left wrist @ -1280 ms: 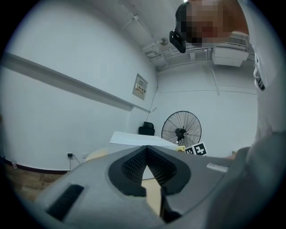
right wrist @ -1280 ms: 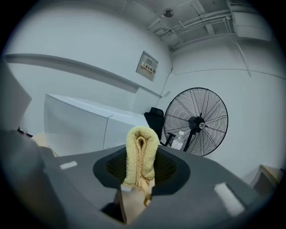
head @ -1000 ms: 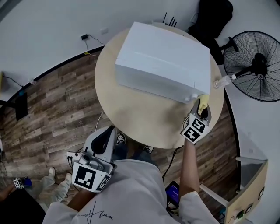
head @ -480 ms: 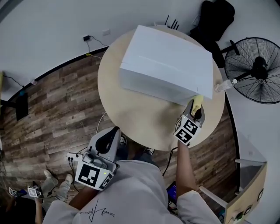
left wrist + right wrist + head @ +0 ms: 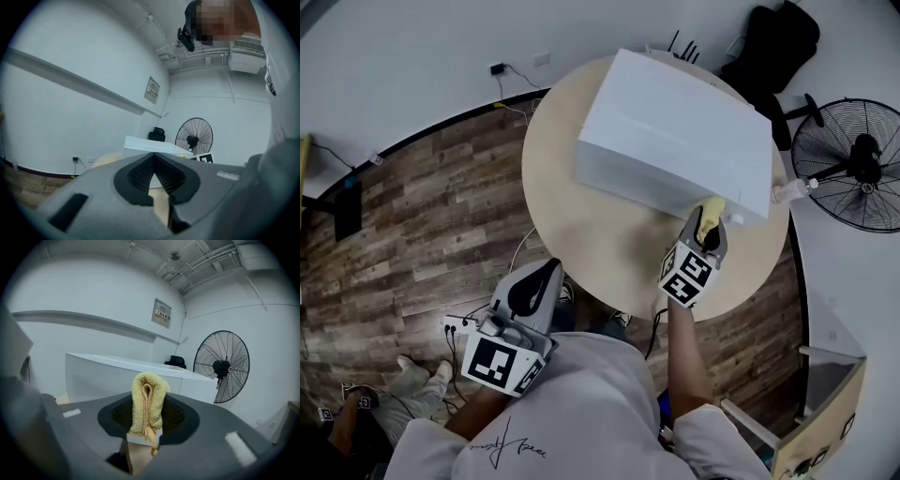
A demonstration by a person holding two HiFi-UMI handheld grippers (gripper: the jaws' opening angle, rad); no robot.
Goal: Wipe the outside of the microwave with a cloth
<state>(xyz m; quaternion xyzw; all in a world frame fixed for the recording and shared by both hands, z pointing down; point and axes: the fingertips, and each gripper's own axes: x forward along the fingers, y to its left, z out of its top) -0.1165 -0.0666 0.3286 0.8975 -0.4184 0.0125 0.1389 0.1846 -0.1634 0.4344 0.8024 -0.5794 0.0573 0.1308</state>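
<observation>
1. Fingers [image 5: 180,417] of right gripper [image 5: 709,228] clamped on yellow cloth [image 5: 711,210], just beside microwave [image 5: 684,122] front.
2. Left gripper [image 5: 531,294]: fingers pressed together, empty.
3. Microwave sits on round table [image 5: 581,225].

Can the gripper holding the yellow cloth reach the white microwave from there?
Probably yes. The right hand-held gripper, shut on the yellow cloth, is right up by the microwave, at its front face near the right corner. Nothing stands on the table between them.
</observation>
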